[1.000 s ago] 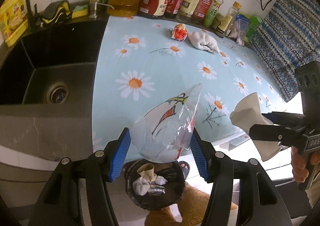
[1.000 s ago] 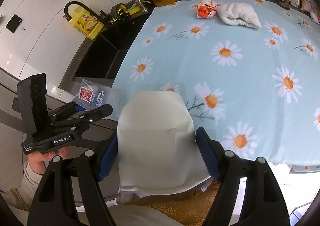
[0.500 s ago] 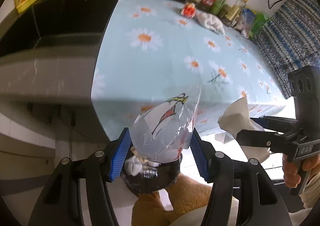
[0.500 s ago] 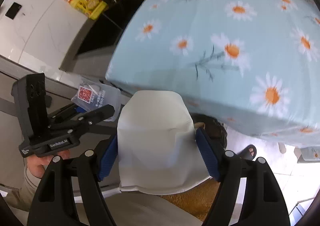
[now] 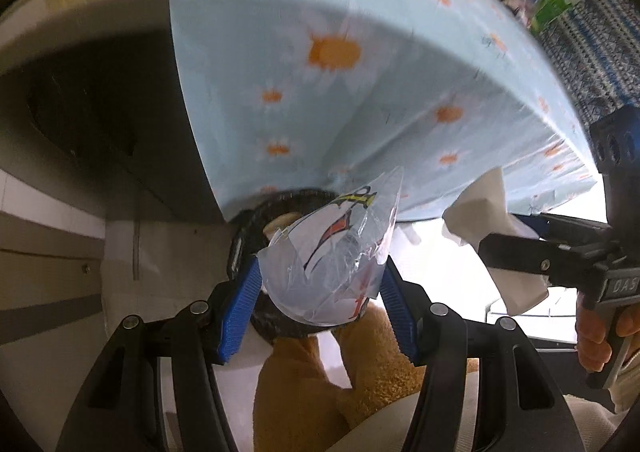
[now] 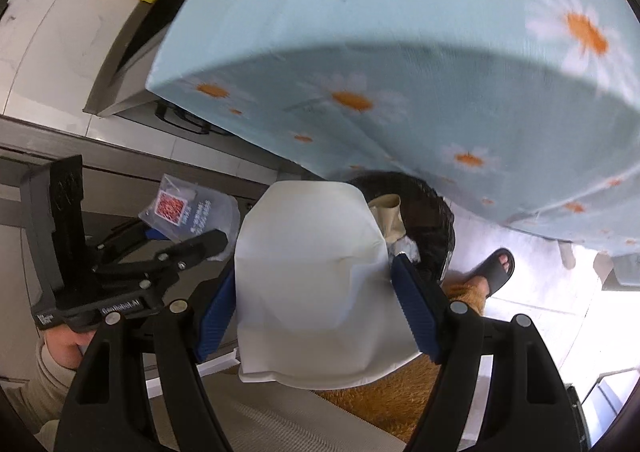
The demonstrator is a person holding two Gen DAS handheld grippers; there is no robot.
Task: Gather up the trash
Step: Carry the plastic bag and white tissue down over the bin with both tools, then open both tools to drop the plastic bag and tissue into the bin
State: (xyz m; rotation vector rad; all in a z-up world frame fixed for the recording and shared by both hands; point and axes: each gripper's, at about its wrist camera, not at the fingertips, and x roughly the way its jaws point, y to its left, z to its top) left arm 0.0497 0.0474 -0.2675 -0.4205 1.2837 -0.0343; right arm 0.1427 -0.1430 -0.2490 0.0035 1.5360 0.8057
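Down through the left wrist view, the left gripper (image 5: 322,294) is clamping a crumpled clear plastic wrapper (image 5: 334,268) above a black trash bin (image 5: 248,228) by the daisy tablecloth (image 5: 340,91).

From the right wrist view, the right gripper (image 6: 314,310) is pinching a white paper bag (image 6: 310,276) beside the same bin (image 6: 434,211), which is already holding scraps; a sandalled foot (image 6: 496,268) is standing nearby.

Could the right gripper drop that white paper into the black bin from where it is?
Probably yes. The right gripper, shut on the white paper, is just in front of the black bin, whose open top shows beyond the paper. The tablecloth overhangs only the bin's far side.
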